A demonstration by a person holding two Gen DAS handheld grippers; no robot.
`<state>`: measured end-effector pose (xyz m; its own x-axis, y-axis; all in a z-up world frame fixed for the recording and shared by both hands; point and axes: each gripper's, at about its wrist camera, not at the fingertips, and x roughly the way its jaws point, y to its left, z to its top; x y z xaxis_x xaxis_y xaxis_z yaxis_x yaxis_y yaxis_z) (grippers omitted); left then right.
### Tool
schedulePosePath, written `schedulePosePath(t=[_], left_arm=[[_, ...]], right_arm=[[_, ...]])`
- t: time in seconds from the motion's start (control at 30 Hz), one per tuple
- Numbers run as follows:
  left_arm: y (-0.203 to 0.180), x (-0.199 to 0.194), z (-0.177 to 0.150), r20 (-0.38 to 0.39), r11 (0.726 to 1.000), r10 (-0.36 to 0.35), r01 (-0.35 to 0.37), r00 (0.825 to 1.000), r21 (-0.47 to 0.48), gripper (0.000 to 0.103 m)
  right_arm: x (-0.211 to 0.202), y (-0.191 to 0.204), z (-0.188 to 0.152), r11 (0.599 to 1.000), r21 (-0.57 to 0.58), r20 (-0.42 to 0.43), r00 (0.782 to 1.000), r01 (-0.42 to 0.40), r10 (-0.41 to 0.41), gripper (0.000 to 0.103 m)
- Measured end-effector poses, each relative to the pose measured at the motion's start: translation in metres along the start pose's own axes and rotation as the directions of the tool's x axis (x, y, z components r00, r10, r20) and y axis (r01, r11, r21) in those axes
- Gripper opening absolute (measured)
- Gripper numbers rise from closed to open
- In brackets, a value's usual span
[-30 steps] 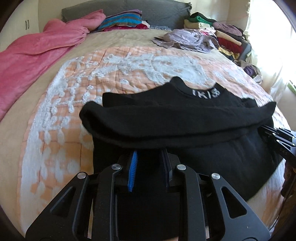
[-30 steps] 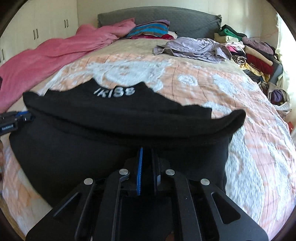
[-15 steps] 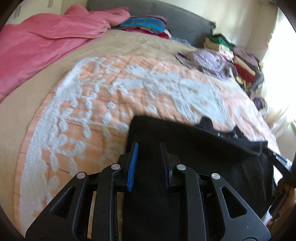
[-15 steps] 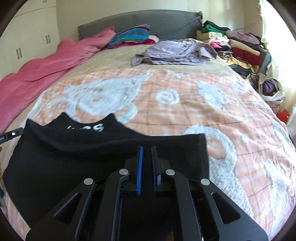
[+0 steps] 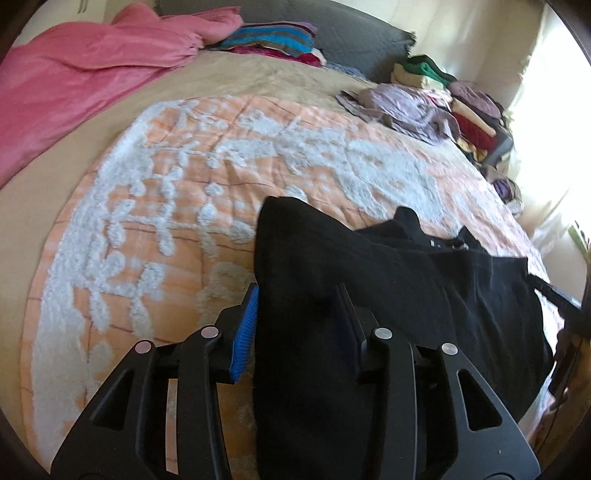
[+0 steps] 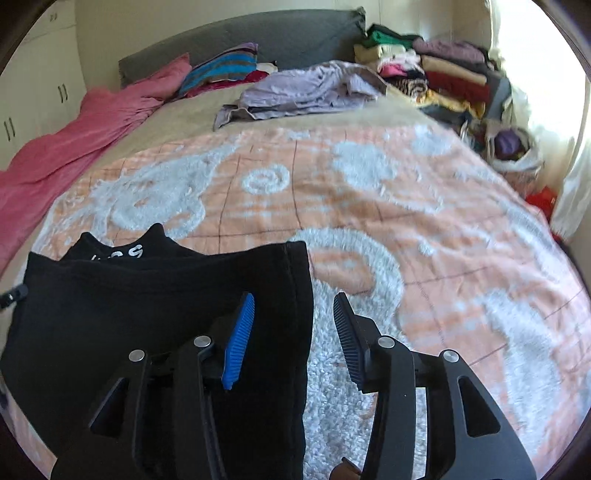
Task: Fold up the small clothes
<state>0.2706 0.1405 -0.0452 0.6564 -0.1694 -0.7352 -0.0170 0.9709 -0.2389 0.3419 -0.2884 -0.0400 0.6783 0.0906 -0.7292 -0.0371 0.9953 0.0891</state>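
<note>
In the left wrist view the left hand-held gripper [image 5: 299, 306], jaws just widening, straddles the folded black knit garment [image 5: 369, 295] on the bed's peach-and-white tufted quilt [image 5: 166, 192], while the right wrist view shows the right hand-held gripper [image 6: 293, 317], jaws just parted, over the garment's edge, a grey headboard [image 6: 258, 33] beyond.
</note>
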Motion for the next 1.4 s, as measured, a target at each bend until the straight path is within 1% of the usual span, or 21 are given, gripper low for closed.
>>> schedulePosePath(t=[0.03, 0.07, 0.17, 0.23, 0.3, 0.37, 0.43, 0.5, 0.57, 0.6, 0.67, 0.73, 0.77, 0.9, 1.0, 1.07, 1.1, 1.17, 1.23, 1.33, 1.4], left_arm=[[0.0, 0.002, -0.001, 0.002, 1.0, 0.007, -0.007, 1.0, 0.014, 0.017], [0.0, 0.003, -0.001, 0.007, 1.0, 0.004, -0.005, 1.0, 0.024, 0.011], [0.006, -0.005, 0.0, 0.033, 1.0, -0.021, 0.021, 0.999, 0.01, 0.004], [0.006, -0.019, 0.004, 0.087, 0.999, -0.028, 0.027, 0.996, 0.018, 0.003], [0.006, -0.025, 0.007, 0.123, 1.0, -0.019, 0.016, 0.992, 0.026, 0.002], [0.009, -0.018, 0.006, 0.107, 1.0, 0.0, -0.003, 0.994, 0.029, 0.002], [0.012, -0.006, 0.002, 0.07, 1.0, 0.017, -0.018, 0.997, 0.017, 0.003], [0.012, 0.002, -0.002, 0.047, 0.999, 0.034, -0.035, 0.998, 0.015, 0.004], [0.011, 0.001, -0.005, 0.05, 0.998, 0.051, -0.052, 0.997, 0.023, 0.006], [0.01, -0.001, -0.007, 0.052, 0.997, 0.064, -0.066, 0.997, 0.027, 0.009], [0.01, -0.004, -0.01, 0.058, 0.997, 0.074, -0.075, 0.996, 0.028, 0.01], [0.009, -0.005, -0.013, 0.053, 0.996, 0.086, -0.088, 0.995, 0.031, 0.012], [0.009, -0.006, -0.014, 0.052, 0.995, 0.09, -0.091, 0.995, 0.031, 0.014], [0.005, -0.012, -0.02, 0.048, 0.995, 0.098, -0.099, 0.994, 0.033, 0.023], [0.003, -0.018, -0.026, 0.046, 0.993, 0.113, -0.115, 0.993, 0.039, 0.031], [0.002, -0.023, -0.031, 0.046, 0.992, 0.12, -0.122, 0.992, 0.042, 0.033], [0.0, -0.026, -0.035, 0.051, 0.989, 0.137, -0.139, 0.989, 0.051, 0.037], [-0.003, -0.031, -0.041, 0.058, 0.986, 0.15, -0.153, 0.987, 0.064, 0.038], [-0.004, -0.034, -0.044, 0.057, 0.986, 0.148, -0.151, 0.987, 0.064, 0.038], [-0.006, -0.038, -0.05, 0.057, 0.986, 0.147, -0.15, 0.988, 0.065, 0.039], [-0.005, -0.04, -0.054, 0.055, 0.986, 0.149, -0.152, 0.987, 0.063, 0.042]], right_arm=[[0.002, 0.0, -0.001, 1.0, 0.005, -0.008, 1.0, -0.022, 0.022, 0.028], [0.003, 0.001, -0.002, 0.999, 0.009, -0.005, 0.999, -0.051, 0.051, 0.007], [-0.004, 0.001, -0.002, 0.996, 0.031, 0.033, 0.996, -0.078, 0.077, 0.007], [-0.013, -0.002, 0.001, 0.995, 0.046, 0.082, 0.993, -0.085, 0.081, 0.006], [-0.015, -0.004, 0.003, 0.996, 0.059, 0.096, 0.993, -0.07, 0.064, 0.006], [-0.008, -0.006, 0.002, 0.997, 0.067, 0.074, 0.997, -0.038, 0.033, 0.006], [0.001, -0.008, -0.002, 0.996, 0.084, 0.039, 0.999, -0.022, 0.019, 0.006], [0.009, -0.011, -0.008, 0.994, 0.107, 0.006, 1.0, 0.001, -0.002, 0.007], [0.011, -0.012, -0.013, 0.993, 0.122, 0.0, 1.0, 0.009, -0.009, 0.009], [0.01, -0.011, -0.015, 0.993, 0.116, -0.002, 1.0, 0.022, -0.022, 0.013], [0.009, -0.009, -0.018, 0.993, 0.102, -0.01, 0.998, 0.059, -0.059, 0.018], [0.004, -0.007, -0.021, 0.993, 0.095, -0.005, 0.998, 0.067, -0.067, 0.022], [0.002, -0.007, -0.023, 0.993, 0.094, -0.002, 0.997, 0.073, -0.073, 0.027], [-0.01, -0.005, -0.033, 0.994, 0.086, 0.015, 0.997, 0.073, -0.074, 0.037], [-0.02, -0.006, -0.043, 0.994, 0.089, 0.025, 0.998, 0.058, -0.061, 0.04], [-0.026, -0.005, -0.049, 0.995, 0.092, 0.03, 0.998, 0.046, -0.049, 0.042], [-0.029, -0.006, -0.051, 0.995, 0.092, 0.03, 0.998, 0.043, -0.046, 0.044], [-0.035, -0.004, -0.057, 0.995, 0.088, 0.033, 0.999, 0.039, -0.042, 0.045], [-0.04, -0.002, -0.062, 0.996, 0.083, 0.034, 0.999, 0.035, -0.038, 0.048], [-0.045, 0.001, -0.069, 0.996, 0.081, 0.03, 0.999, 0.028, -0.03, 0.049], [-0.049, 0.003, -0.075, 0.997, 0.075, 0.026, 0.999, 0.029, -0.031, 0.05]])
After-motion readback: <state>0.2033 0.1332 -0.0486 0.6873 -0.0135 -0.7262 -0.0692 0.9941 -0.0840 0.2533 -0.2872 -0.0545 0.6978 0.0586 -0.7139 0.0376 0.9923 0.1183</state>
